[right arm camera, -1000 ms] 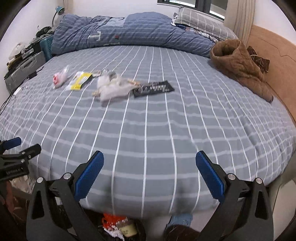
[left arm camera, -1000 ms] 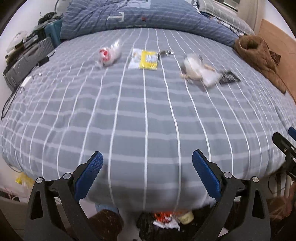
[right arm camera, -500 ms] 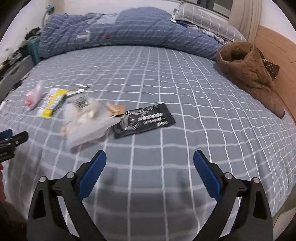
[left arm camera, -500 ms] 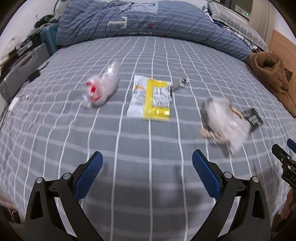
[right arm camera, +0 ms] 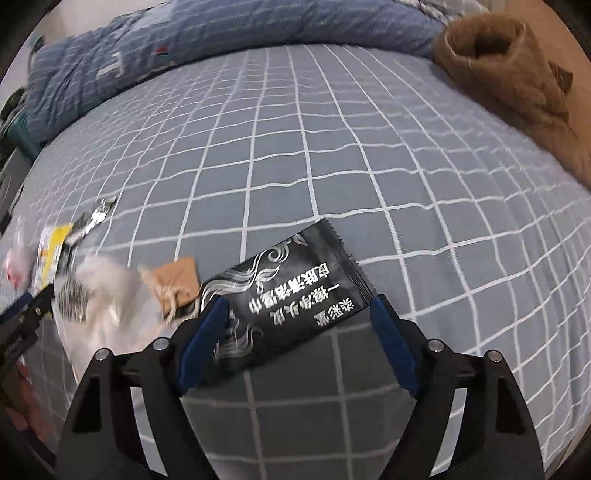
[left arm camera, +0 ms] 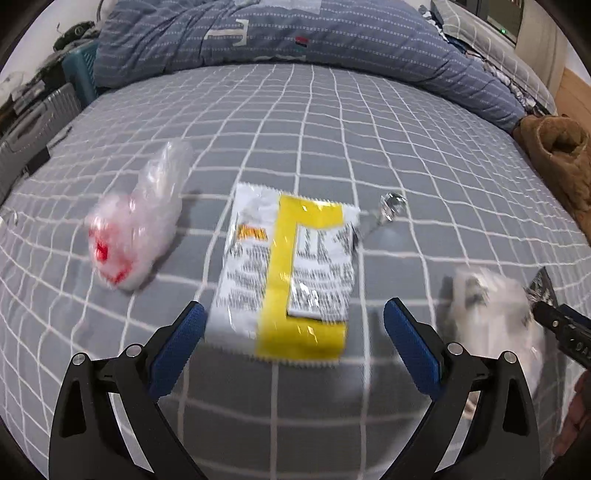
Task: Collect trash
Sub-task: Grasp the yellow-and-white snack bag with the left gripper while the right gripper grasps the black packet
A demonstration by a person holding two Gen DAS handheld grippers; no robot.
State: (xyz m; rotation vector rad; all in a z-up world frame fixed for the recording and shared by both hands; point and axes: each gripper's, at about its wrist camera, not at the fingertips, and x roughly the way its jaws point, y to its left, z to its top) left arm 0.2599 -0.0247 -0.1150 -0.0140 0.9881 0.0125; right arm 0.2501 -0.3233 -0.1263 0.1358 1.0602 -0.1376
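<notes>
- The bed sheet [left arm camera: 303,147] is soft grey-blue cloth crossed by thin white lines into squares; every piece of trash lies on it.
- Trash counted over both views: five pieces, plus one tan scrap.
- One yellow-and-white wrapper [left arm camera: 291,273], a flat, glossy rectangle with crimped ends and fine print, lies on the sheet just ahead of the left gripper [left arm camera: 291,332], whose blue-padded fingers stand wide apart and hold nothing.
- One clear crinkled plastic bag [left arm camera: 136,229] with red marks inside, puffy and blurred, lies left of the yellow wrapper.
- One small silvery foil scrap [left arm camera: 388,210], twisted and shiny, touches the yellow wrapper's far right corner.
- One whitish translucent bag [left arm camera: 487,306], soft and blurred, lies right of the yellow wrapper.
- One black sachet [right arm camera: 291,291], flat and glossy with silver swirls, white characters and serrated ends, lies between the spread fingers of the right gripper [right arm camera: 299,328]; the left pad overlaps its corner, and whether they touch cannot be told.
- One tan fabric-like scrap [right arm camera: 177,277] with frayed string lies just left of the black sachet.
- One quilted blue duvet [left arm camera: 295,33] is bunched along the sheet's far edge.
- One brown fuzzy garment [right arm camera: 517,81] is heaped at the sheet's far right.
</notes>
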